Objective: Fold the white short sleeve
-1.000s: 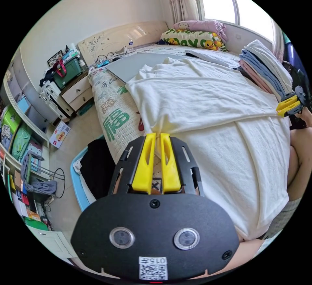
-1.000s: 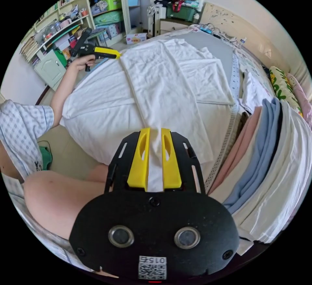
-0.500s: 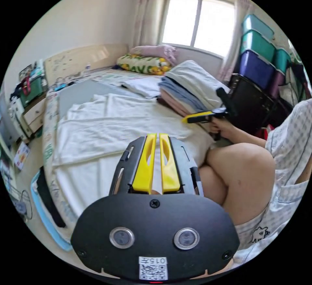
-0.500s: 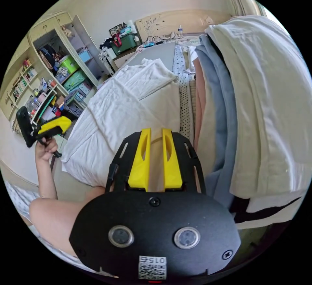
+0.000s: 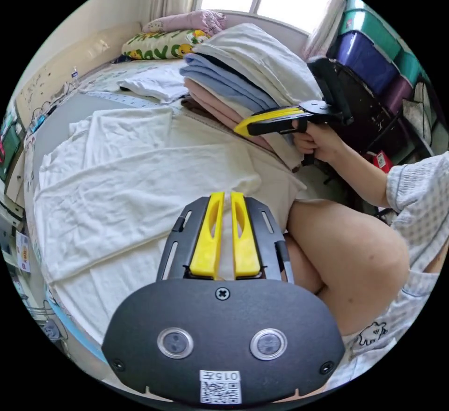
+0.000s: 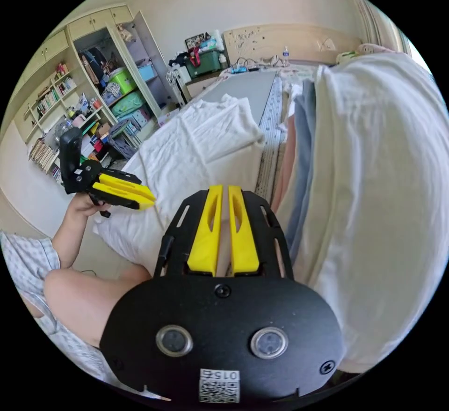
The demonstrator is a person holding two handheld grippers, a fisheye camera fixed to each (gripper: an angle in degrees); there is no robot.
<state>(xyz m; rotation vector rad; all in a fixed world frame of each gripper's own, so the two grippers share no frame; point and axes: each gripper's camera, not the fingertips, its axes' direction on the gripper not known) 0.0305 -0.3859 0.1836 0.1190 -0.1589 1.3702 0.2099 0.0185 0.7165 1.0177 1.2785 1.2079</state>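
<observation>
Both pairs of yellow jaws are drawn narrow, nearly together, with no cloth between them: the left gripper hangs above the near edge of the white cotton short-sleeve shirt, and the right gripper points at the tall stack of folded cloths in white, blue and pink beside that shirt. A second ago each pinched the shirt's side fold; now both have let go and lifted clear (so that fold looks laid). The shirt lies spread on the bed, one side turned in. Beyond the stack, teal and purple plastic storage bins are piled, contents hidden.
</observation>
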